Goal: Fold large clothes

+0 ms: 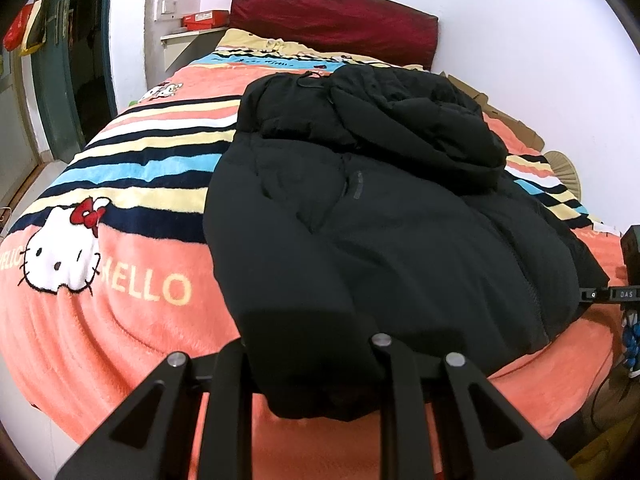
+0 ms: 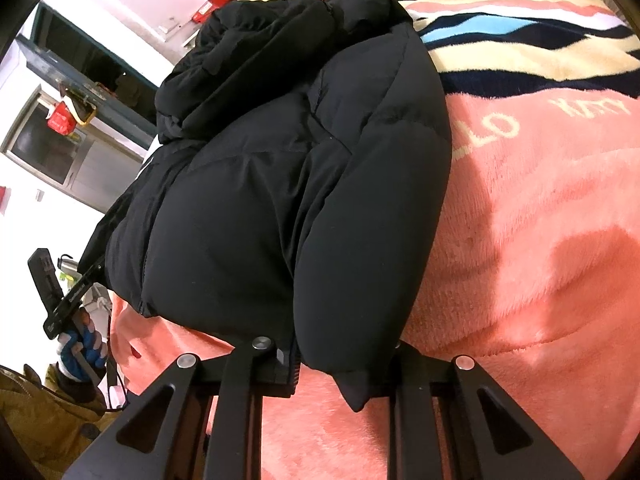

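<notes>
A big black coat lies on the bed's pink blanket, just ahead of both tongs. The left tongs pinch its near cuff. The right tongs pinch its near hem corner.

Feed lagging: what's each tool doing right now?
Left tool: closed on the black jacket hem.
Right tool: closed on the jacket's hem.
</notes>
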Tool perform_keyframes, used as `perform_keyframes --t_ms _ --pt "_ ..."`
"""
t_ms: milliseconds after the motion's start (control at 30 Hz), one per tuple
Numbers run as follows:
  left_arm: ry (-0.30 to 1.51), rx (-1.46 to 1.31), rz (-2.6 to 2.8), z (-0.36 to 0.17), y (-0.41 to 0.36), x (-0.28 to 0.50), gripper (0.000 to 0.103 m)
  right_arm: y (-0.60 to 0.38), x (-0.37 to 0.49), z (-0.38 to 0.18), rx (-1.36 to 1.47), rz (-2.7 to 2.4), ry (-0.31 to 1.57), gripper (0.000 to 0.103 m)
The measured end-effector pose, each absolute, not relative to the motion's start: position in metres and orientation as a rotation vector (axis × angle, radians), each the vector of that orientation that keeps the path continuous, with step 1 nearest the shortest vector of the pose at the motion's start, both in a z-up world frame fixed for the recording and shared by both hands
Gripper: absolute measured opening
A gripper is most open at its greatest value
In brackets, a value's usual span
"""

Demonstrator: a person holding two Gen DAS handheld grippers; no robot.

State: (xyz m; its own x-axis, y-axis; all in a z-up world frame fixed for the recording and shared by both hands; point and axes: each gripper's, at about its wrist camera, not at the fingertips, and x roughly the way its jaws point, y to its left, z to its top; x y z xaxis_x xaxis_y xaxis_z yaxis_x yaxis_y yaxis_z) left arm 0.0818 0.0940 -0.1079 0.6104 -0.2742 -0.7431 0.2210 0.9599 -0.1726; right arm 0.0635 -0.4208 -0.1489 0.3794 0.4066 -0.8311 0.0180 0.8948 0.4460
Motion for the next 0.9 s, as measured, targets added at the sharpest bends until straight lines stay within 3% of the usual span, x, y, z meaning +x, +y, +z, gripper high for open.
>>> perform_keyframes --t_ms 900 --pt "0.866 -0.190 -0.276 -0.062 0.107 0.088 0.018 -0.436 0.070 -0.111 0.526 0.348 0.931 0.017"
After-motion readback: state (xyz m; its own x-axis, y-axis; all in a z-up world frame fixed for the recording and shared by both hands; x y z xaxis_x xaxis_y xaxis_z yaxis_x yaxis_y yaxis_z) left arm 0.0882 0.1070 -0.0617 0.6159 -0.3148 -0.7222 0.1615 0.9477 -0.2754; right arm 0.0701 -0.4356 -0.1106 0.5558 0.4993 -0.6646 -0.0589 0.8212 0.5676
